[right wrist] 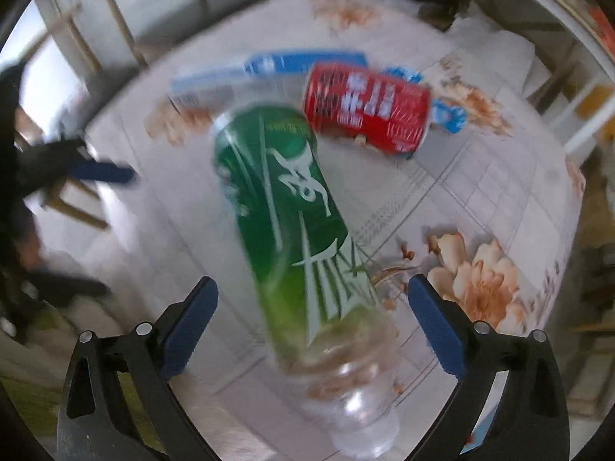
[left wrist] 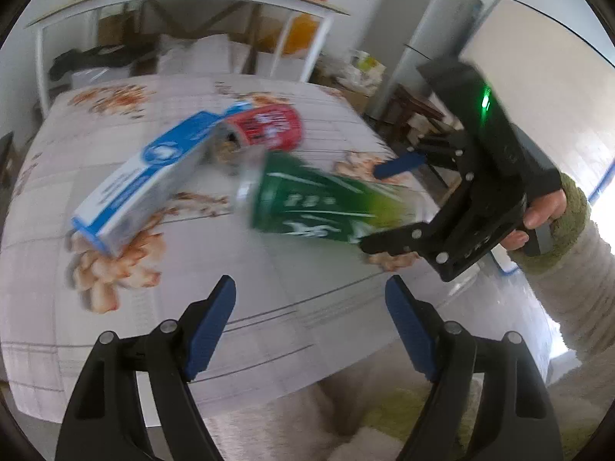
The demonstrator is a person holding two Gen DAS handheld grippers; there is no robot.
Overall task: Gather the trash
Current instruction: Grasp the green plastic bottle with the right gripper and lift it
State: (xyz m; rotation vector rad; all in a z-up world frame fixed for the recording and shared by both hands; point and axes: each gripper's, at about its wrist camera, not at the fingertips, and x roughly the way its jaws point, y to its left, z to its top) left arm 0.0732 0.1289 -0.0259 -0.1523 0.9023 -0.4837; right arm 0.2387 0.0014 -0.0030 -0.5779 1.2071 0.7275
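A clear plastic bottle with a green label (left wrist: 319,203) lies on its side on the floral tablecloth; in the right wrist view the bottle (right wrist: 296,223) lies between my right gripper's open jaws, its neck end towards the camera. My right gripper (right wrist: 313,307) is open around it, the pads apart from its sides; the right gripper also shows in the left wrist view (left wrist: 384,207). Beyond the bottle lie a red can (left wrist: 265,126) (right wrist: 369,115) and a blue-and-white carton (left wrist: 150,180) (right wrist: 269,71). My left gripper (left wrist: 309,309) is open and empty, above the table's near part.
The table (left wrist: 269,326) carries a pale cloth with orange flowers. A shelf rack (left wrist: 184,15) with boxes and bags stands behind it, a grey fridge (left wrist: 430,30) at the right. A chair (right wrist: 96,23) stands beyond the table in the right wrist view.
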